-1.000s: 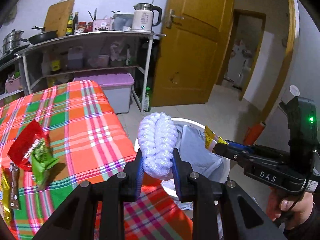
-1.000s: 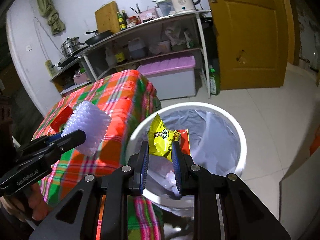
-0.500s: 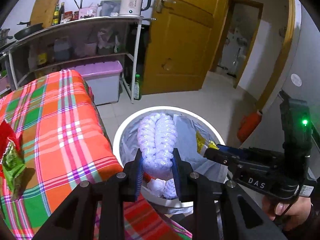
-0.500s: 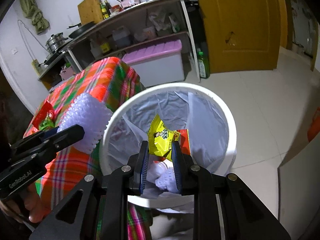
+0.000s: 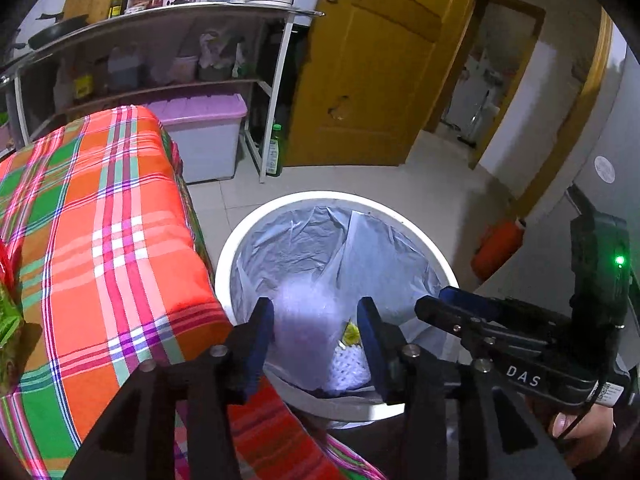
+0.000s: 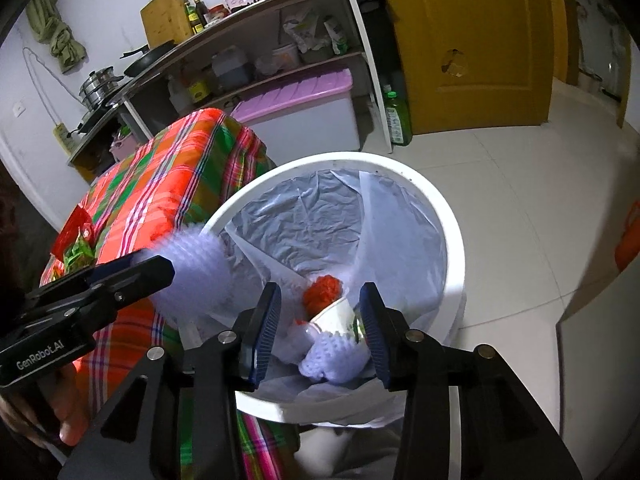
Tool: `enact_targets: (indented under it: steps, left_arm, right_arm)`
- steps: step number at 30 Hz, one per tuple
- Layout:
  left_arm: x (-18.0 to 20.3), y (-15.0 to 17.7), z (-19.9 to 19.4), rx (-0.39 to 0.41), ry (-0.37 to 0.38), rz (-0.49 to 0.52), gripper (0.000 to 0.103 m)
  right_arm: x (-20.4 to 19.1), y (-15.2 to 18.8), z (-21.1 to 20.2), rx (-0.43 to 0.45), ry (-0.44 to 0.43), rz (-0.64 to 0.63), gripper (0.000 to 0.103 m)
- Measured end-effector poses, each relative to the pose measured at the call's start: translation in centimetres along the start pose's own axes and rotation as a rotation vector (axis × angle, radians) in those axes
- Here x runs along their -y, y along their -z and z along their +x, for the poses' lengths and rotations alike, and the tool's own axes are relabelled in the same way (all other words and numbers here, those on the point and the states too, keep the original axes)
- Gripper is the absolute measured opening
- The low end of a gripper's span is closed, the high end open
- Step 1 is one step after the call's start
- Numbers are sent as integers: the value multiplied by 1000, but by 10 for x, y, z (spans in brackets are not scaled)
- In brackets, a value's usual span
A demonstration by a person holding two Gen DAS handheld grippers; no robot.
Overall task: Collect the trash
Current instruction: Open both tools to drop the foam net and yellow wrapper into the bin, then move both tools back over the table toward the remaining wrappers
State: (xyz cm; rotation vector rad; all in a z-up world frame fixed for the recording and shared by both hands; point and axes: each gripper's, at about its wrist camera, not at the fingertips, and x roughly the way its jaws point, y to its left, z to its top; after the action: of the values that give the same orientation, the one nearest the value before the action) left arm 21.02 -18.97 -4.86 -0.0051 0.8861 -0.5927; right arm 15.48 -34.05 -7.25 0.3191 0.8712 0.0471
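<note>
A white trash bin with a plastic liner stands on the floor beside the table; it also shows in the right wrist view. My left gripper is open over the bin. A white foam net, blurred, is falling between its fingers; it appears by the left fingers in the right wrist view. My right gripper is open and empty over the bin. Inside lie a paper cup, red trash, a foam net and a yellow wrapper.
The table with an orange plaid cloth stands left of the bin, with red and green wrappers on it. A metal shelf with a purple-lidded box stands behind. A yellow door and an orange object are on the right.
Both grippers have opened over the bin. The left has let go of the foam net, which is dropping. The right has let go of the yellow wrapper, which now lies in the bin.
</note>
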Motion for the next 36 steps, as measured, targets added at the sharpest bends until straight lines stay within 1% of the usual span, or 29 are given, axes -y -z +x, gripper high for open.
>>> enact_targets:
  steps: [3,8,14,22,29,36]
  left_arm:
    - [0,4,-3,2,1,-4,45]
    - [0,6,-15,28,-2,-1,45]
    - [0,9,-39,86,-17,0,45]
    - [-3,21,-81,165,-55,-8,45]
    - [-12,35,-118,228,-107,-21,45]
    - [-30,51,-148,264,-155,-48,45]
  right_arm:
    - [1,0,-5,12,0,4,42]
    - [-2,0,-15,36,-7,1,42]
    - [-12,0,-33,82,-35,-29,42]
    - [-44,4,-65,158,-80,-97,42]
    - [-74,13,-84,203,-121,-159,42]
    - [-103,18,-91,213,-135,-206,42]
